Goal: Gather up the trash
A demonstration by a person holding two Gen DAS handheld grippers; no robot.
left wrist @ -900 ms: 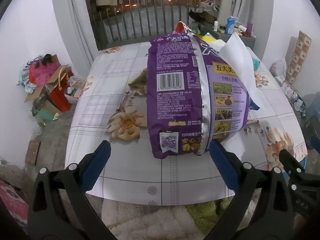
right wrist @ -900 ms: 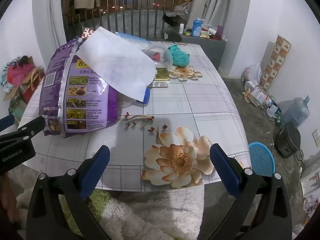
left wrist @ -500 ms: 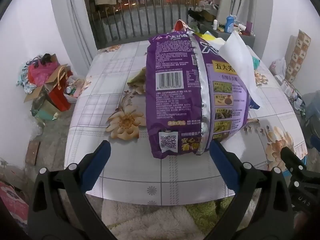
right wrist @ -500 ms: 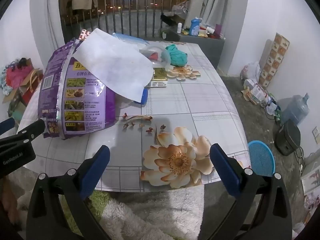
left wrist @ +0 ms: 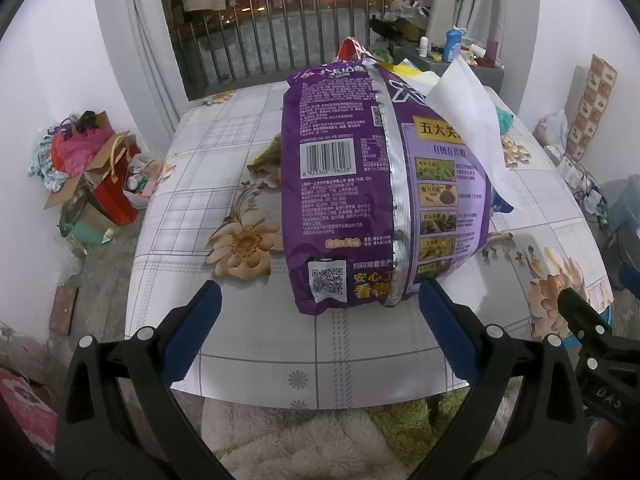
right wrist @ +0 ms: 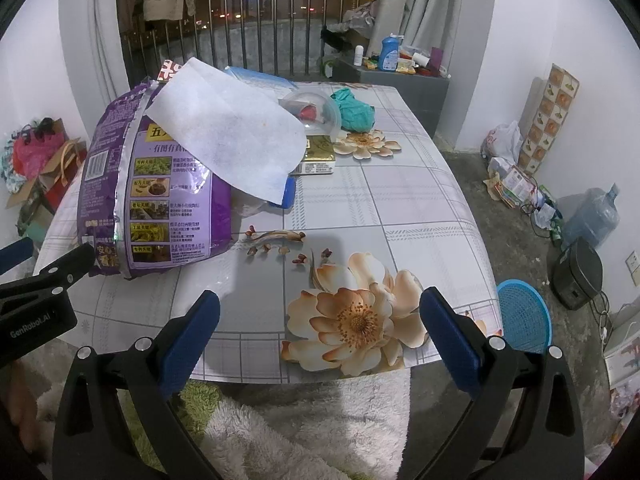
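A big purple food bag lies on the flowered table, with a white paper sheet draped over its top. Behind it are a clear plastic dome lid, a teal crumpled wrapper, a gold flat packet and a blue-edged item. My left gripper hangs open just short of the bag's near end. My right gripper is open above the table's near edge, over a printed flower, with nothing between its fingers.
Bags and boxes pile on the floor to the left. A blue basket, a dark appliance and a water jug stand on the floor to the right. A fluffy rug lies under the table's near edge.
Both grippers have drifted slightly; the bag sits a little higher and farther left in the right wrist view. Both stay open and nothing has been picked up.
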